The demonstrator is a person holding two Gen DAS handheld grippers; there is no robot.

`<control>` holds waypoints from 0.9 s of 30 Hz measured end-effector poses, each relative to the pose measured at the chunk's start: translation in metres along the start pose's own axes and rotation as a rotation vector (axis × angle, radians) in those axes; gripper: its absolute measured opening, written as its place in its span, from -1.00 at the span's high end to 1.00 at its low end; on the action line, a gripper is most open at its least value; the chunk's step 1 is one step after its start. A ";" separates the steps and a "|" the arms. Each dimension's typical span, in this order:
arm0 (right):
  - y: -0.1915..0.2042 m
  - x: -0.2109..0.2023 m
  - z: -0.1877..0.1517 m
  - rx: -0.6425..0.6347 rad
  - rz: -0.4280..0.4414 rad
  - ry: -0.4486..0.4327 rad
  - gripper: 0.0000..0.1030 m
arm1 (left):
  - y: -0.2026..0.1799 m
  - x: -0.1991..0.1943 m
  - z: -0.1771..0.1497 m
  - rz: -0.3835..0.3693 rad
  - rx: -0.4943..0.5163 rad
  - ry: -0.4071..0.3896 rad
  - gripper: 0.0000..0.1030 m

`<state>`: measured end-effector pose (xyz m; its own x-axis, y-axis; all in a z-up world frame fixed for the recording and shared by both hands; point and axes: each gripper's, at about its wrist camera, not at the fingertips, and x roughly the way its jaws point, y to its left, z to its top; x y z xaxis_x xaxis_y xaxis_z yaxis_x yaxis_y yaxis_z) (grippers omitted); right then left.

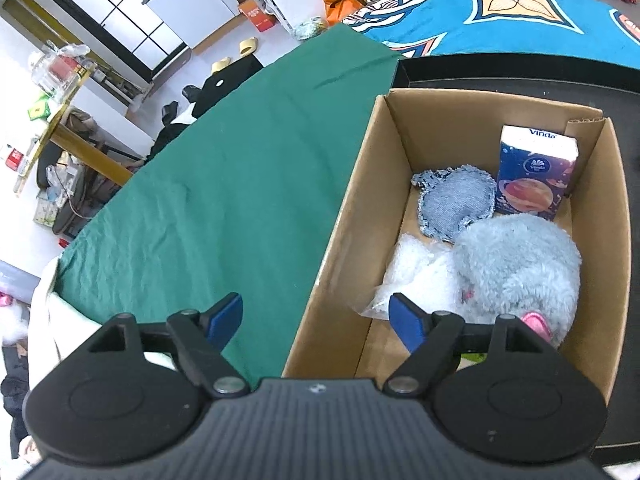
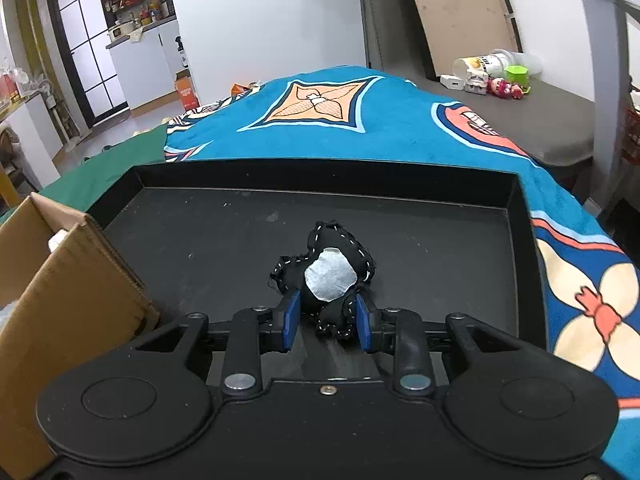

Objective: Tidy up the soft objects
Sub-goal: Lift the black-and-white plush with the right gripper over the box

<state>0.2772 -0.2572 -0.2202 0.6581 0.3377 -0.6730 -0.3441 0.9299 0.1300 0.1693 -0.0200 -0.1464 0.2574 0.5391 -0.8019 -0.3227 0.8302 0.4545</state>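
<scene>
While right tool (image 2: 327,322) pinches black pouch (image 2: 324,276), tray rim (image 2: 520,200) well apart.

Green cloth (image 1: 224,184), blue patterned blanket (image 2: 360,120), orange carton (image 2: 187,92) on the floor, toys (image 2: 505,87) on grey surface

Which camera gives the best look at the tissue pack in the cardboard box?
The left wrist view. It looks down into the cardboard box and shows the tissue pack standing upright at the far end, beside the denim pouch. The right wrist view shows only the box's outer wall; the pack is hidden there.
</scene>
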 end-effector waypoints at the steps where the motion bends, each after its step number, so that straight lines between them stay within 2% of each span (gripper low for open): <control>1: 0.001 -0.003 -0.001 0.002 -0.001 0.000 0.44 | 0.002 -0.001 0.000 -0.004 -0.004 -0.001 -0.53; 12: 0.010 -0.039 -0.004 0.010 0.003 -0.008 0.44 | 0.016 -0.006 -0.006 -0.070 -0.036 -0.022 -0.53; 27: 0.037 -0.079 -0.010 0.032 -0.045 -0.032 0.44 | 0.034 -0.001 -0.012 -0.187 -0.069 -0.032 -0.53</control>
<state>0.2053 -0.2512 -0.1694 0.6937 0.2996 -0.6550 -0.2924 0.9482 0.1241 0.1471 0.0057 -0.1352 0.3470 0.3817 -0.8567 -0.3280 0.9051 0.2705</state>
